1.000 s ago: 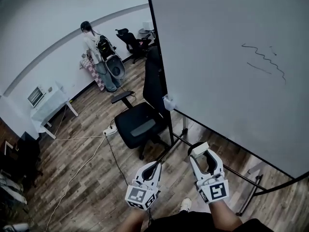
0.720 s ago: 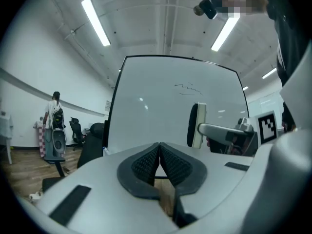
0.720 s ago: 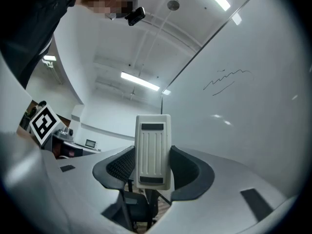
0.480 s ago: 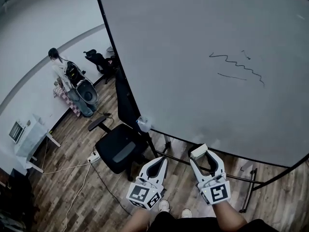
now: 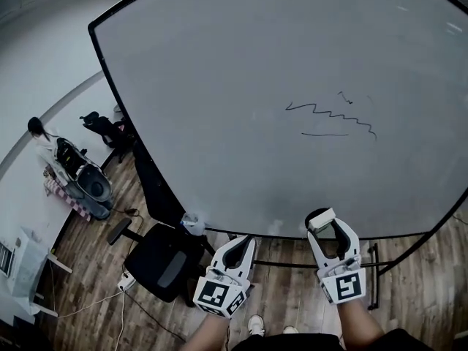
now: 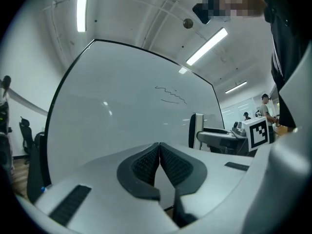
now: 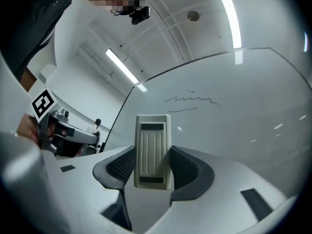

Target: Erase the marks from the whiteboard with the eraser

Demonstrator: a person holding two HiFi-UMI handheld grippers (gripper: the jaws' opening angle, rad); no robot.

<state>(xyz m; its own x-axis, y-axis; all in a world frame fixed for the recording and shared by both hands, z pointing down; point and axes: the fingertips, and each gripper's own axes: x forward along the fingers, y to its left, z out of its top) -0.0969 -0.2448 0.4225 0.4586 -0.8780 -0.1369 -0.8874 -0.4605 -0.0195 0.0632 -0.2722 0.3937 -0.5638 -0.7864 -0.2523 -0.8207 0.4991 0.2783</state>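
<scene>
Head view: the whiteboard [image 5: 219,108] fills most of the picture; its top and right edges run out of frame. The marks [image 5: 330,115], 1 wavy line, 1 short stroke under it and a small tick above, sit at 1 o'clock from the right gripper [image 5: 325,224], well apart from it. Only the white end of the eraser [image 5: 321,220] shows at that gripper's tip; the rest is hidden between the jaws. The left gripper [image 5: 243,240] points at the board's lower edge, and its jaw gap is hard to read here. Both forearms are cut off at 6 o'clock. An office chair [image 5: 164,260] stands at 8 o'clock, and a person [image 5: 38,131] is small and far off at 9 o'clock.

Left gripper view: the left gripper [image 6: 159,155] has its 2 ribbed pads pressed together with nothing between them. The marks [image 6: 170,95] are faint and small at 12 o'clock, well beyond the tips. At 3 o'clock the right gripper's marker cube [image 6: 258,133] shows, partly cut by a dark sleeve.

Right gripper view: the right gripper [image 7: 153,154] clamps the eraser [image 7: 153,145], which stands upright, both pads touching its long sides. The marks [image 7: 192,101] lie at 1 o'clock above the eraser's top, apart from it. The left gripper [image 7: 53,123] is blurred at 9 o'clock.
</scene>
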